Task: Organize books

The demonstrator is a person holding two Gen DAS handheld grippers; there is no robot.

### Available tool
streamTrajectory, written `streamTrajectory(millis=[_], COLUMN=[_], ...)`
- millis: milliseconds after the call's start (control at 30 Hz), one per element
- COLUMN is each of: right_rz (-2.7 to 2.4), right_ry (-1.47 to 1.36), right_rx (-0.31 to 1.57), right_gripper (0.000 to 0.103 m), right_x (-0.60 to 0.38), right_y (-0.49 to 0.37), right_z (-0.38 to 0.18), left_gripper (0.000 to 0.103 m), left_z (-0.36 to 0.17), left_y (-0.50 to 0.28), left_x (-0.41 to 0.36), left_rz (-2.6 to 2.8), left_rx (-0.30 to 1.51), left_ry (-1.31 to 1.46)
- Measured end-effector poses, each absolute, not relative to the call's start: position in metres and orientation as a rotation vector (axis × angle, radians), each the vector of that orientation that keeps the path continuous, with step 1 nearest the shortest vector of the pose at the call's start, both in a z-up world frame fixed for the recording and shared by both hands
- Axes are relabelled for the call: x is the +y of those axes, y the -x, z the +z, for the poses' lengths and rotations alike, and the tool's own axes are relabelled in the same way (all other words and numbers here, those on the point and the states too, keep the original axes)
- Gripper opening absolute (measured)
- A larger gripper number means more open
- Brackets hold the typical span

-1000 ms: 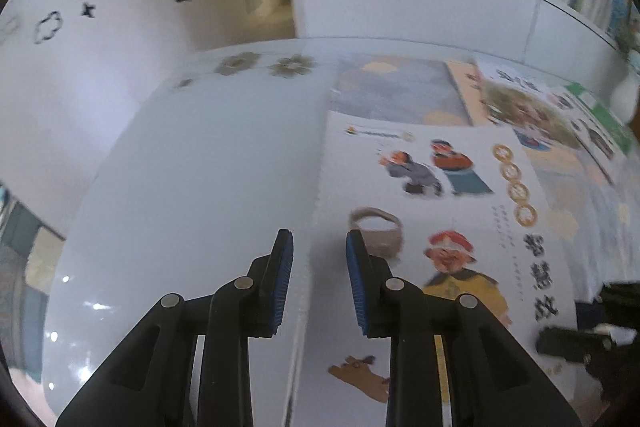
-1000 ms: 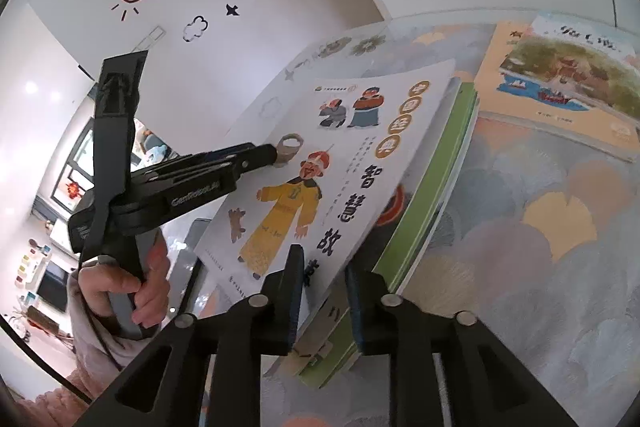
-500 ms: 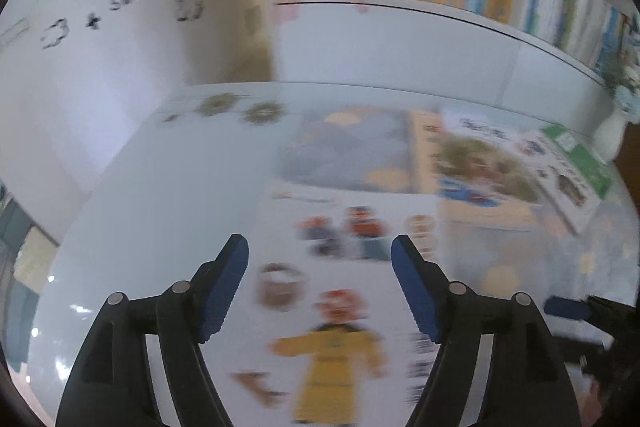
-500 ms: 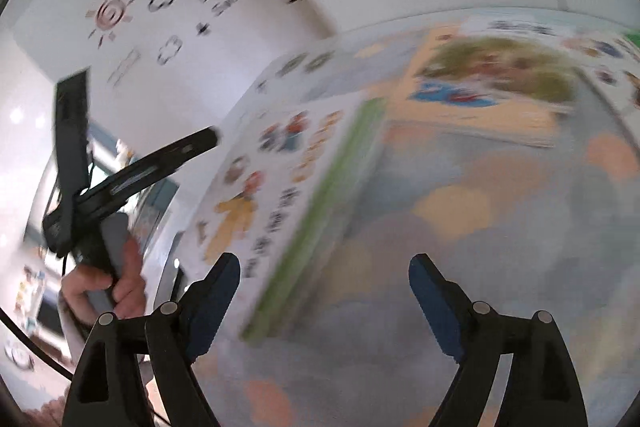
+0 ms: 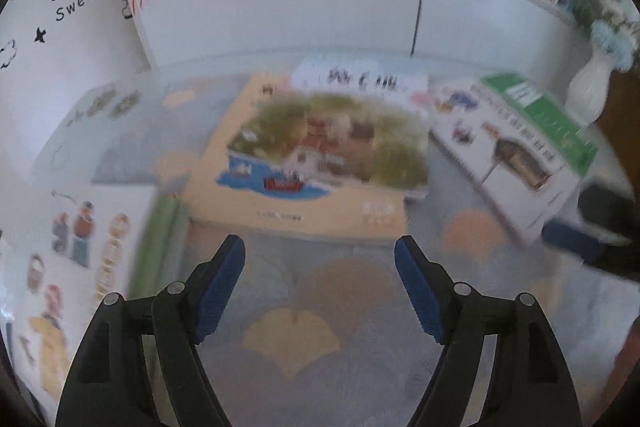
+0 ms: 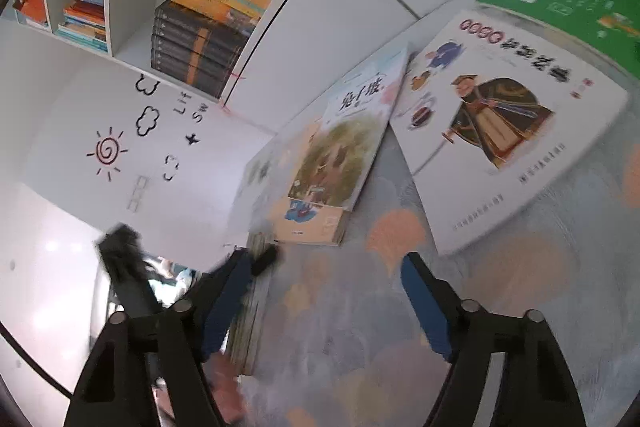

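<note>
From my remote station I record a tabletop (image 5: 352,291) covered in a grey cloth printed with peach and yellow fan shapes. A white vase (image 5: 590,89) holding pale blue flowers stands at the table's far right corner, just beside the cabinet. Behind the table runs a white cabinet front (image 5: 280,15) split by a dark vertical seam. The white wall (image 6: 120,147) carries decals: a red spiral sun (image 6: 107,151), black cloud outlines, a star and lettering (legible in the left view as "Life is Sweet").

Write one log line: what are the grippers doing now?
left gripper: opening, empty | right gripper: closing, empty | landscape book: flat on table
</note>
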State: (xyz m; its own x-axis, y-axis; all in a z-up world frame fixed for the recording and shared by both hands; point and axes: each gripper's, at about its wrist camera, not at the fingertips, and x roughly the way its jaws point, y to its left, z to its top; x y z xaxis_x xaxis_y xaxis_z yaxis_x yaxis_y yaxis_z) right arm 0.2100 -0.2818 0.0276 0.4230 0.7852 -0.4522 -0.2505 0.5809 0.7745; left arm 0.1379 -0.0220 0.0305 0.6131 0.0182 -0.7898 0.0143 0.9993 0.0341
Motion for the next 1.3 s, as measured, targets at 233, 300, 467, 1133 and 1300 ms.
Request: streamTrajectory(millis=[233, 300, 467, 1133, 1300], right_rz=[0.652, 0.673, 0.747, 0.577, 0.473], right_ry=[-0.601, -0.591, -0.571, -0.603, -0.634], right_rx=[1.021, 1.010, 0.964, 0.827, 0.828], right_gripper=[0.056, 0.056, 0.046, 0.008, 0.007], right_x=[-0.230, -0.220, -0.199, -0.222, -0.247], right_y=[-0.268, -0.278, -0.286, -0.269, -0.254], right_z=[0.011, 0.011, -0.005, -0.007, -0.002], left_gripper=[0.077, 0.086, 0.091, 0.096, 0.097], left_z=[0.006, 0.002, 0.002, 0.001, 0.001], left_y=[-0.139, -0.138, -0.136, -0.139, -0.139], left_x=[0.007, -0.001, -0.003, -0.008, -0.008], left_rz=[0.036, 0.039, 0.018, -0.001, 0.001], left_rx=[0.908, 0.911, 0.918, 0.929, 0.929], left_ry=[0.068, 0.023, 0.018, 0.010, 0.010])
